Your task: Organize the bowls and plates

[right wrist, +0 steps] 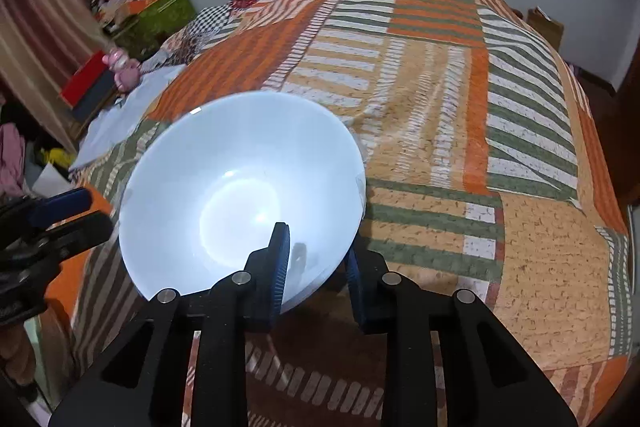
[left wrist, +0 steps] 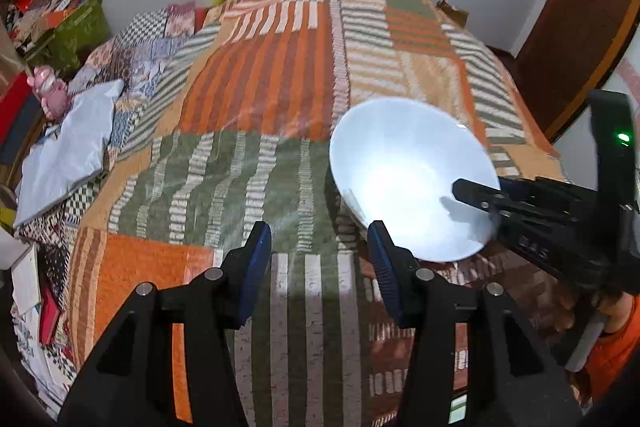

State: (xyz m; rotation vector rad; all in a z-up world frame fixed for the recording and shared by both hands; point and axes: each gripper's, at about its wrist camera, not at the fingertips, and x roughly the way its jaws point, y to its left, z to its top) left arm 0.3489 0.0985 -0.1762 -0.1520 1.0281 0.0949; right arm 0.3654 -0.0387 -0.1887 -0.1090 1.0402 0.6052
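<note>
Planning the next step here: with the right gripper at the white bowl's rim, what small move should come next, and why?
Probably a short lift. The right gripper is shut on the near rim of the white bowl, one finger inside, one outside, on the patchwork bedspread. The left gripper is open beside it, holding nothing.

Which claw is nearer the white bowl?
Right. The right claw is clamped on the white bowl rim; the left claw sits just beside it, open and empty.

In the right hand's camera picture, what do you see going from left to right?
Left gripper → pink toy → white bowl → right gripper, gripping the bowl's near rim → patchwork bedspread.
</note>
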